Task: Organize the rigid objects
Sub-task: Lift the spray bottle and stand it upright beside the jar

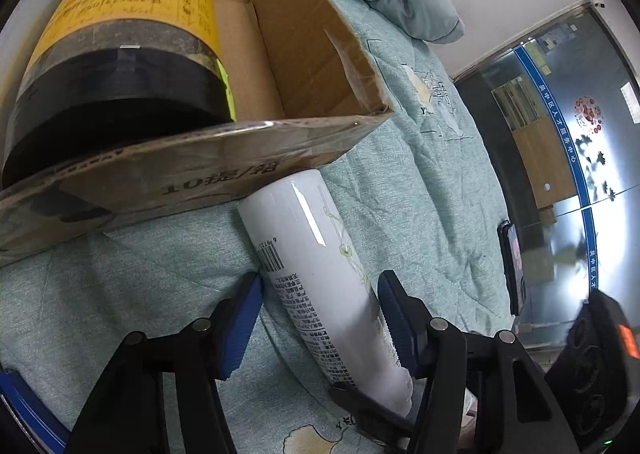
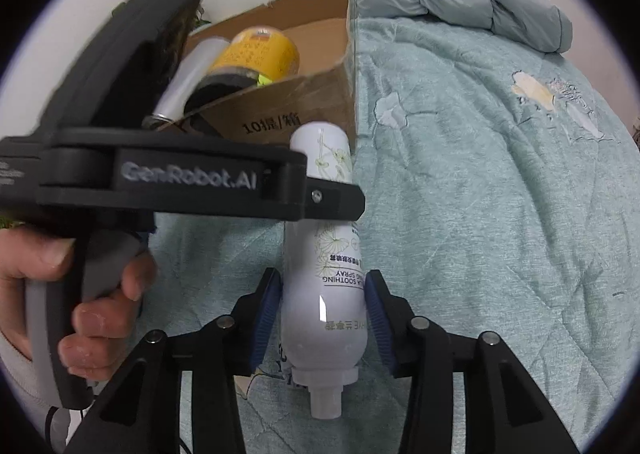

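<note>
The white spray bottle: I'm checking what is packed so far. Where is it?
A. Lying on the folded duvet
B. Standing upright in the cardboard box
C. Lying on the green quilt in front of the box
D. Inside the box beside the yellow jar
C: the white spray bottle lies on the green quilt, outside the box, which holds the yellow jar.

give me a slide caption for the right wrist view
White spray bottle lying on the teal quilt between the right tool's pads, cardboard box behind.
</note>
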{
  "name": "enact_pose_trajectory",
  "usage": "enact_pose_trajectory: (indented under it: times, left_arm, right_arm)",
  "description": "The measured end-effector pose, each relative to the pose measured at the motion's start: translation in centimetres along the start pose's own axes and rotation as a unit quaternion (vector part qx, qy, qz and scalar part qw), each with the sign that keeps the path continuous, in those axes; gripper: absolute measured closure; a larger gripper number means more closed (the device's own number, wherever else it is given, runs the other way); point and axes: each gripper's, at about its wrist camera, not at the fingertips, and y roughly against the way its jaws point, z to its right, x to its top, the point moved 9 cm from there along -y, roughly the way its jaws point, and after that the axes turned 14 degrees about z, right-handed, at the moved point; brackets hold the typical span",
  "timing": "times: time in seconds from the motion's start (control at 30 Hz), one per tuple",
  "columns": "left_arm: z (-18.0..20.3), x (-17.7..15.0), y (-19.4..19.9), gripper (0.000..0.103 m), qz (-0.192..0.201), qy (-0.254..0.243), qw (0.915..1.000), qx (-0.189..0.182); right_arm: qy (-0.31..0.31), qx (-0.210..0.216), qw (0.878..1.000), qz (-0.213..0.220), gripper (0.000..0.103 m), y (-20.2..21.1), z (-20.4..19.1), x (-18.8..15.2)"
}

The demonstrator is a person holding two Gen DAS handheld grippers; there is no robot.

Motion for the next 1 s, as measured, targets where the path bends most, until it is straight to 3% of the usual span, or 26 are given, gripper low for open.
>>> enact_pose_trajectory:
  times: [0.07, 0.2, 0.43, 0.67, 0.83, 1.0]
  left_arm:
    - [0.1, -0.2, 0.2, 0.051, 0.001, -0.002, 1.0, -0.006]
    - [0.4, 0.0, 1.7, 0.051, 0.007, 0.001, 0.9993, -0.036]
    - [3.3, 1.3, 7.4, 0.051, 0.063, -0.028, 0.9959, -0.059]
    - [4.6, 6.7, 12.2, 0.051, 0.11, -0.058, 0.9896, -0.073]
    - [3.9, 12.0, 13.8, 0.052, 0.124, -0.074, 0.988, -0.054]
    - [2.4, 17.5, 13.6, 0.052, 0.123, -0.086, 0.9881, -0.031]
  right_arm:
    - [-0.007, -0.009, 1.0, -0.014, 0.059, -1.2, 0.1, -0.7]
    - [-0.002, -0.026, 1.0, 0.008, 0.06, 0.1, -0.8, -0.4]
    - [0.026, -0.036, 0.997, 0.057, 0.06, 4.8, -3.3, 1.3]
    - [0.039, -0.035, 0.991, 0.123, 0.06, 7.2, -5.2, 6.4]
    - [0.048, -0.024, 0.987, 0.149, 0.06, 6.0, -6.1, 10.2]
    - [0.039, -0.005, 0.989, 0.145, 0.06, 2.9, -5.8, 14.3]
